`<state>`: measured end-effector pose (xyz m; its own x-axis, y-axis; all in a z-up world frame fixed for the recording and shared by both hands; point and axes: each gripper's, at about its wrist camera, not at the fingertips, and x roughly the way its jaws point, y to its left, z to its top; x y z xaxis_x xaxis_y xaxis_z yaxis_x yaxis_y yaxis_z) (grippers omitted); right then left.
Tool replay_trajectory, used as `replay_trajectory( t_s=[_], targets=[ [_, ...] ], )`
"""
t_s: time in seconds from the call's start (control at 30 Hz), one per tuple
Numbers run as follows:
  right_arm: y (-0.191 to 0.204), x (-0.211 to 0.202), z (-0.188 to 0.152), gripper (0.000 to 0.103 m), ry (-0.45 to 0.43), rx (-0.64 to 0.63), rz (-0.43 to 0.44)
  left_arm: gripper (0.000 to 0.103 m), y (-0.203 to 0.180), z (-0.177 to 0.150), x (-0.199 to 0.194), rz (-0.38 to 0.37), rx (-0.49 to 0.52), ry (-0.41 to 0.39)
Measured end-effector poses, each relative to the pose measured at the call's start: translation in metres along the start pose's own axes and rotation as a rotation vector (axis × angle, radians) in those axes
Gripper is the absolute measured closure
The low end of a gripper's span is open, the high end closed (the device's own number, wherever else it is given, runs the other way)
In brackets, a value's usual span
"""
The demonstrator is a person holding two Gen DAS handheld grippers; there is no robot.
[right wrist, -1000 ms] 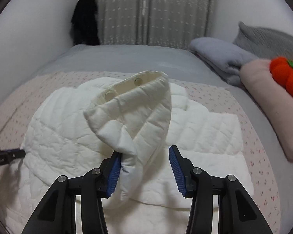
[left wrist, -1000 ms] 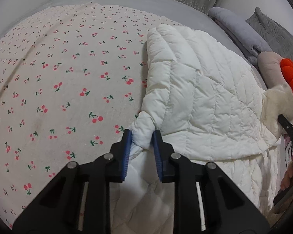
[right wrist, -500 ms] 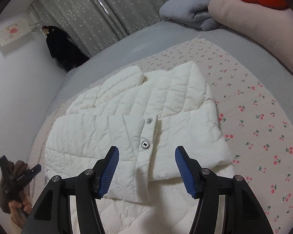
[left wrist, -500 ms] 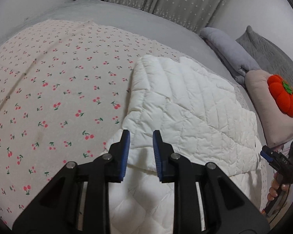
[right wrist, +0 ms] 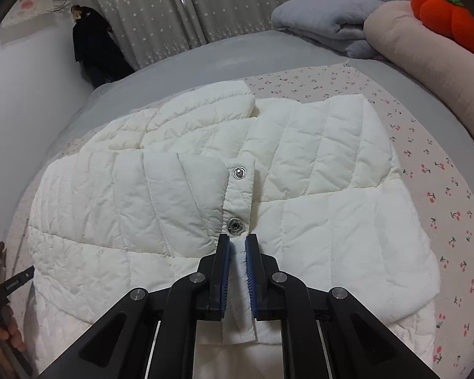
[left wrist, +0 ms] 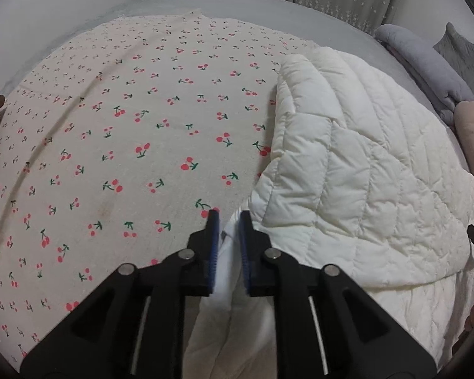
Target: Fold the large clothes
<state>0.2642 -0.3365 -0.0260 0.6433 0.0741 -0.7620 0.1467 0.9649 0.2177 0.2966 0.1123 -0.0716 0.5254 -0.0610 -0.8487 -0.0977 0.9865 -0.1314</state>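
A white quilted jacket [left wrist: 363, 164] lies folded on the bed, its snap-button placket [right wrist: 239, 172] facing up in the right wrist view. My left gripper [left wrist: 227, 218] is at the jacket's left edge. A bunched fold of white fabric fills the gap between its blue pads while the jaws are opening. My right gripper [right wrist: 237, 240] is closing on the placket strip just below the lower snap [right wrist: 233, 225], and the strip is pinched between its pads. The left gripper also shows at the lower left of the right wrist view [right wrist: 12, 284], held by a hand.
The cherry-print sheet [left wrist: 126, 142] stretches left of the jacket over a grey bed cover [right wrist: 173, 66]. A folded grey blanket [right wrist: 325, 22], a pink pillow [right wrist: 426, 50] and an orange plush [right wrist: 448, 15] sit at the far right. Curtains [right wrist: 205, 6] and a dark hanging garment [right wrist: 91, 47] stand behind.
The right gripper let go of the raised front panel, which now lies flat, then dropped and narrowed onto the placket. The left gripper laid its fold down and shifted along the jacket's left edge.
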Motion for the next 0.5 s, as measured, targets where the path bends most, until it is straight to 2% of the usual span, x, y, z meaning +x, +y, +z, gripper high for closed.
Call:
replay_trajectory(
  t_s=[0.03,0.07,0.1,0.13,0.2,0.37,0.43,0.5],
  targets=[
    [0.000,-0.011,0.000,0.079,-0.001,-0.015,0.013,0.053,0.003,-0.002,-0.007,-0.021,0.008,0.009],
    [0.000,-0.026,-0.001,0.074,-0.005,-0.035,0.032,0.045,0.008,-0.005,-0.015,-0.047,0.006,0.010],
    [-0.001,-0.040,-0.003,0.062,-0.010,-0.047,0.049,0.036,0.012,-0.007,-0.022,-0.077,0.002,0.012],
    [-0.003,-0.054,-0.006,0.044,-0.013,-0.056,0.065,0.033,0.013,-0.009,-0.028,-0.103,0.000,0.023],
    [-0.012,-0.081,-0.013,0.030,-0.016,-0.067,0.089,0.028,0.016,-0.015,-0.038,-0.135,0.004,0.067],
    [-0.038,-0.128,-0.038,0.026,0.030,-0.092,0.067,0.025,0.023,-0.046,-0.063,-0.181,0.106,0.164],
    [-0.051,-0.146,-0.055,0.022,0.049,-0.109,0.051,0.024,0.030,-0.062,-0.071,-0.201,0.125,0.198],
    [-0.066,-0.158,-0.072,0.021,0.084,-0.099,0.069,0.024,0.037,-0.078,-0.078,-0.240,0.132,0.234]
  ],
)
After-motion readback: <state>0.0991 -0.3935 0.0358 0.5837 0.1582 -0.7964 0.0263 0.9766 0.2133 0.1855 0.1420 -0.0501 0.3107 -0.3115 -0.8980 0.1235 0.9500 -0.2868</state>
